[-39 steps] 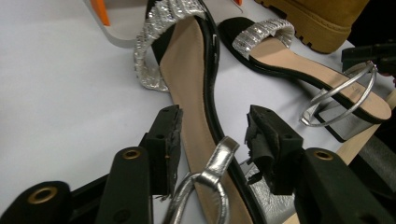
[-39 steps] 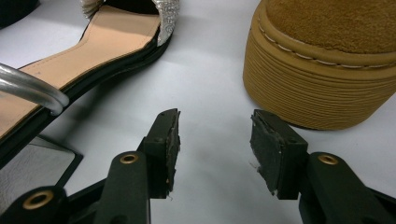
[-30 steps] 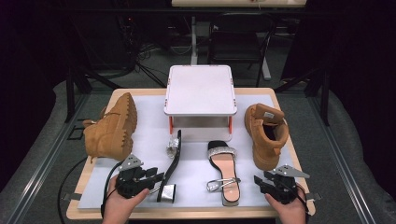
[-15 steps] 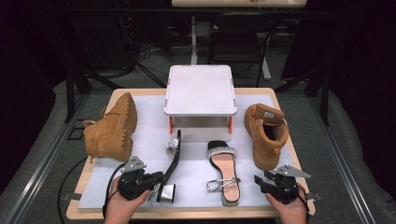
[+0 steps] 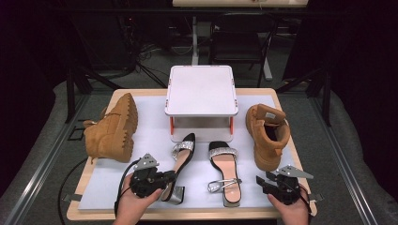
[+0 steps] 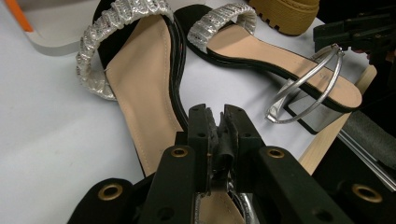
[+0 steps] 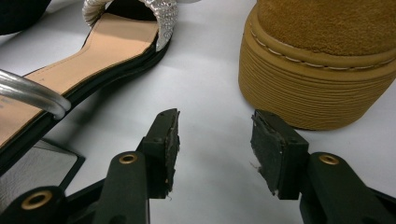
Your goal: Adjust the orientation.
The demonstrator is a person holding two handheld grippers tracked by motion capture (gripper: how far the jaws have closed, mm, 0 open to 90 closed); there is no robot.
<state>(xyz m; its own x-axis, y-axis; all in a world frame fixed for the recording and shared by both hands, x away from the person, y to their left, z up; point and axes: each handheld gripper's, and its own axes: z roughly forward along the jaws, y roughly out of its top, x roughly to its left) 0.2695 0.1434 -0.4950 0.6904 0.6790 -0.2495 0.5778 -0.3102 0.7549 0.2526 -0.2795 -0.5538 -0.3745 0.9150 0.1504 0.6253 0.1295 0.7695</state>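
the left gripper [image 5: 165, 180] had just been closing, and its jaws were clenched on the thin ankle strap of the left sandal [image 5: 180, 161], pinched between the pads in the left gripper view. that sandal lay tilted near the front edge of the white mat [image 5: 141, 140], its toe pointing toward the small white stand [image 5: 201, 91]. the right gripper [image 5: 263, 182] hung released near the front right corner, nothing between its jaws, beside the right sandal [image 5: 225, 164] and the tan boot [image 5: 267, 133]. the other boot [image 5: 112, 129] lay on its side by the left edge. the strap was a slim, springy hold: lifted fast, the heavy block heel could swing the sandal, slip it loose, or knock its mate.
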